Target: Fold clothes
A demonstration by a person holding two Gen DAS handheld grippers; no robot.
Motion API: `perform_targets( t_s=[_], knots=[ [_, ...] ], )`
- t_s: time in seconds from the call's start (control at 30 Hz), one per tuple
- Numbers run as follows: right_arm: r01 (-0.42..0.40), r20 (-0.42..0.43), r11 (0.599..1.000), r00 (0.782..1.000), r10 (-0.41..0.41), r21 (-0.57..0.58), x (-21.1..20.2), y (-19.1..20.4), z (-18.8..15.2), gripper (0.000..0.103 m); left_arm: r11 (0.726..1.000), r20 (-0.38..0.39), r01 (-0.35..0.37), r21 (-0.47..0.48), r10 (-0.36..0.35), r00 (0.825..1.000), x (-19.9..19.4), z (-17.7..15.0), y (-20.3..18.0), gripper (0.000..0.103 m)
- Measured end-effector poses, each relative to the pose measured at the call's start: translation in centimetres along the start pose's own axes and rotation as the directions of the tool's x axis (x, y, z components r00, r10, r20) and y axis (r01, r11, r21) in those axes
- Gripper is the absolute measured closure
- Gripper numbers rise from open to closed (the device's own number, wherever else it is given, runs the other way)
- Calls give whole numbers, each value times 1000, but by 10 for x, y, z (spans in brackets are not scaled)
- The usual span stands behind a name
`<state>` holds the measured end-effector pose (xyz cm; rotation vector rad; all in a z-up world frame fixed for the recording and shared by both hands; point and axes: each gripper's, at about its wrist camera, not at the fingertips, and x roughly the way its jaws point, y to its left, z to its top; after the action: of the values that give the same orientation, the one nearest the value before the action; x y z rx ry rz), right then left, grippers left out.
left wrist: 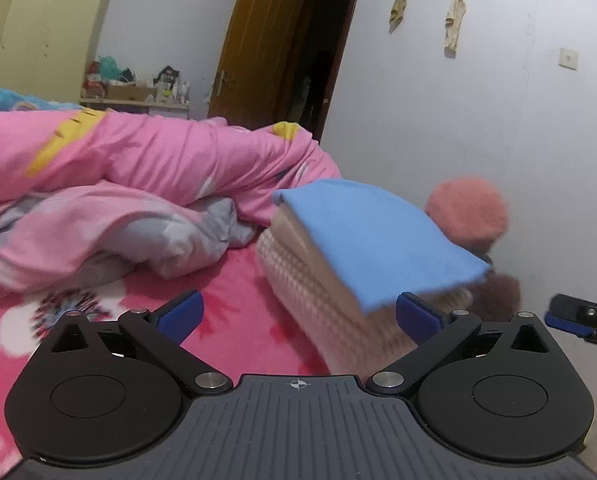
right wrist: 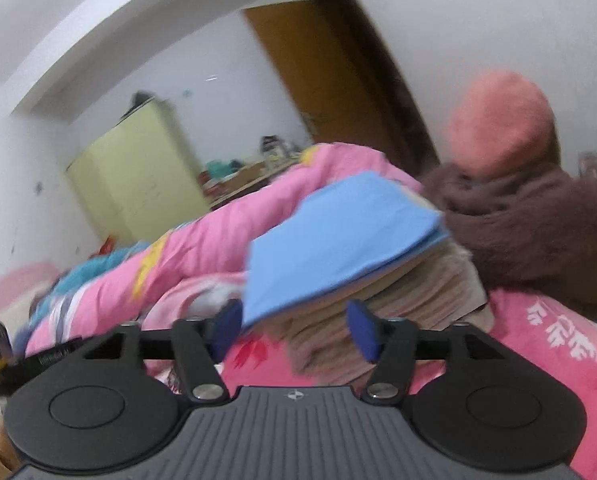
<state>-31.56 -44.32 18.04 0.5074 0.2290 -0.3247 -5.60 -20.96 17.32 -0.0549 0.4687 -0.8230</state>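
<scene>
The left gripper [left wrist: 298,314] stands wide open, nothing between its pads; the right gripper [right wrist: 294,330] is open too and empty. A folded blue cloth [left wrist: 372,236] tops a beige stack [left wrist: 318,300] on the pink bed [left wrist: 234,320], at 12 o'clock ahead of both grippers, with a rumpled quilt [left wrist: 138,156] at 10 o'clock

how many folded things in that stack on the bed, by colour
blue folded cloth on top: 1
beige-pink knitted folded pieces beneath: at least 2, layers blur together
total: at least 3
</scene>
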Motion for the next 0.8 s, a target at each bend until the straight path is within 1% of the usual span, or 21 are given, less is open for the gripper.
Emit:
perform_targets(
  t_s=[0.07,0.17,0.23,0.33,0.4,0.5,0.57,0.67,0.77,0.8],
  knots=[
    [1,0,998,1000,-1,-66,-20,31,-15,30,1000,-1,4,5,-4,1000,-32,-11,-4,0],
    [24,-21,991,999,-27,-129,-45,70,-37,22,1000,14,-31,1,31,999,-71,-25,-6,0],
    [47,-27,984,998,-52,-171,-59,91,-51,10,998,22,-62,4,62,998,-92,-32,-5,0],
    [84,-18,974,996,-89,-209,-71,113,-68,2,992,-2,-112,-50,112,994,-111,-41,1,0],
    [102,-22,974,994,-108,-201,-74,123,-77,1,984,-26,-161,-75,160,987,-119,-48,4,0],
    [131,-36,973,989,-140,-193,-74,137,-85,1,969,-45,-243,-49,241,970,-130,-58,-1,0],
    [151,-46,965,985,-165,-215,-71,146,-88,1,967,-58,-250,-51,247,967,-133,-61,-2,0],
    [167,-38,954,983,-182,-249,-71,159,-91,0,976,-47,-199,-89,196,980,-140,-64,2,0],
    [181,-19,944,981,-194,-275,-76,167,-94,0,976,-8,-206,-72,206,979,-146,-67,-1,0],
    [189,-19,941,979,-202,-281,-77,168,-95,0,973,2,-222,-59,222,975,-146,-67,-3,0]
  ],
)
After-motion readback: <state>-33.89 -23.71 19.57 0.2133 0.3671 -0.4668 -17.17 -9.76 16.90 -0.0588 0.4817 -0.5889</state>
